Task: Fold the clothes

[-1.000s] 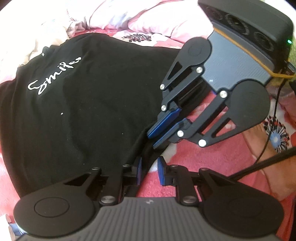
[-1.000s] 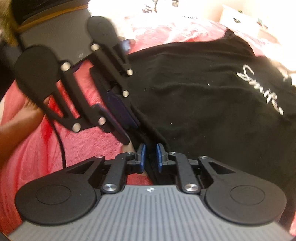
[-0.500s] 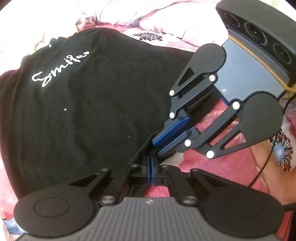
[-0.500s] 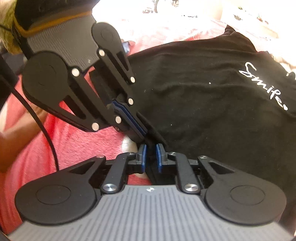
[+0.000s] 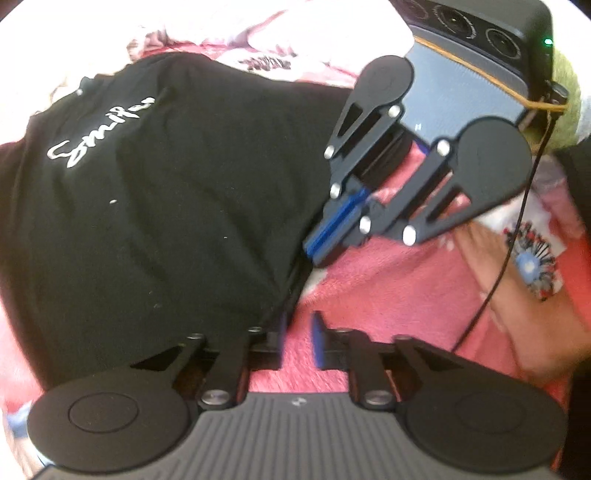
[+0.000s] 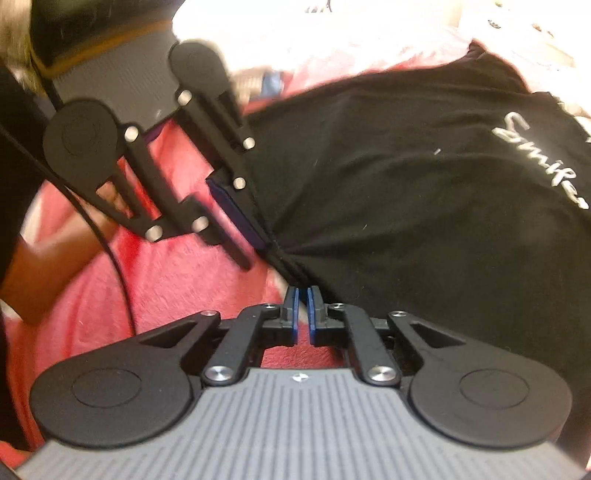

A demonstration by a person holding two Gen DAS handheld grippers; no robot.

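Half a second earlier the left hand-held gripper (image 5: 297, 339) had its blue pads pressed together at the shirt's hem; it had since parted them, and pink blanket showed in the gap with no cloth between. The black T-shirt (image 5: 166, 221) lay spread on the bed, filling the left and middle of the left wrist view, its white script lettering (image 5: 99, 138) toward the far left near the collar. Its near hem ran diagonally down to the left gripper's left pad, which sat right at that edge. To the right of the hem the pink fleece blanket (image 5: 388, 295) was bare, giving open room on that side. Farther right, the right hand-held gripper (image 6: 303, 314) had its pads nearly together on the bunched corner of the hem, which drew the cloth into taut creases fanning across the shirt. A bare hand (image 5: 517, 295) rested on the blanket at the right, with a thin black cable (image 5: 506, 266) crossing it. Pale, rumpled bedding (image 5: 295, 33) lay beyond the shirt's far edge.
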